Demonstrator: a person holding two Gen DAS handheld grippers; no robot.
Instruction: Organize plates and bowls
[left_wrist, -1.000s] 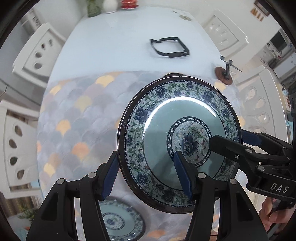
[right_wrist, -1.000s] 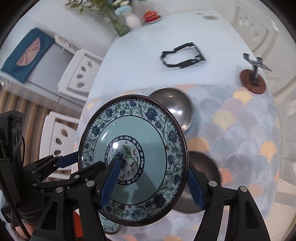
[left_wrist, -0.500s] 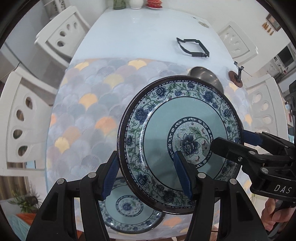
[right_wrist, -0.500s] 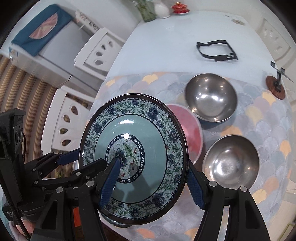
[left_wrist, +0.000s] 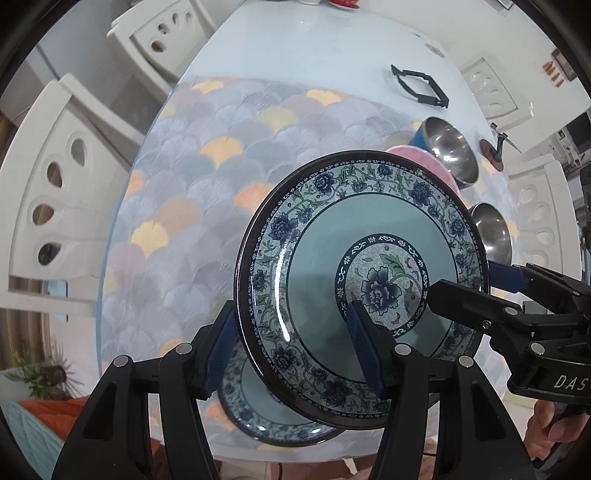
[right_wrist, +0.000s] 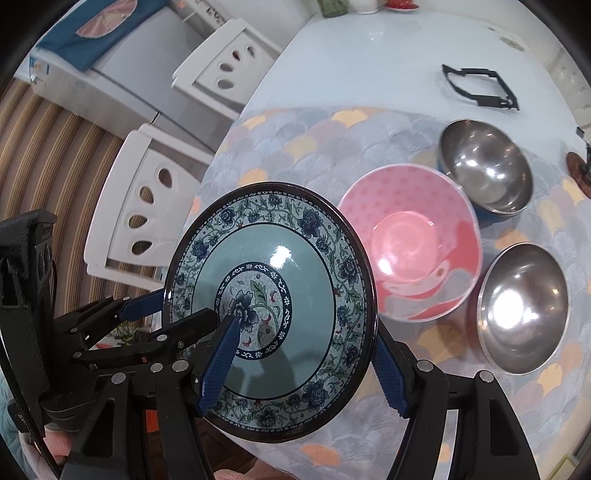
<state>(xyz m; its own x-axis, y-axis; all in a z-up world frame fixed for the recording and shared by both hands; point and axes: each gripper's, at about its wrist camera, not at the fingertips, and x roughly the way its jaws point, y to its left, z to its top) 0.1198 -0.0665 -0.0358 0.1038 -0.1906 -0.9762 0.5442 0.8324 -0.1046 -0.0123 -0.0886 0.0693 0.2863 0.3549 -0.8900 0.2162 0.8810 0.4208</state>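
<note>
Both grippers, left gripper (left_wrist: 291, 347) and right gripper (right_wrist: 306, 363), clamp opposite rims of the plate (left_wrist: 364, 291) above the table's (left_wrist: 295, 48) near edge, over a second plate (left_wrist: 273, 417). Uneven release could chip both.

white chairs (right_wrist: 147, 206) | scalloped mat (left_wrist: 192, 206) | black frame (right_wrist: 480, 88) | fridge (right_wrist: 122, 70)

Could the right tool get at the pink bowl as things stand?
Probably not yet. The right tool is shut on the floral plate, which the left tool grips too, so it has no free jaws. The pink bowl itself sits uncovered just beyond the plate.
</note>
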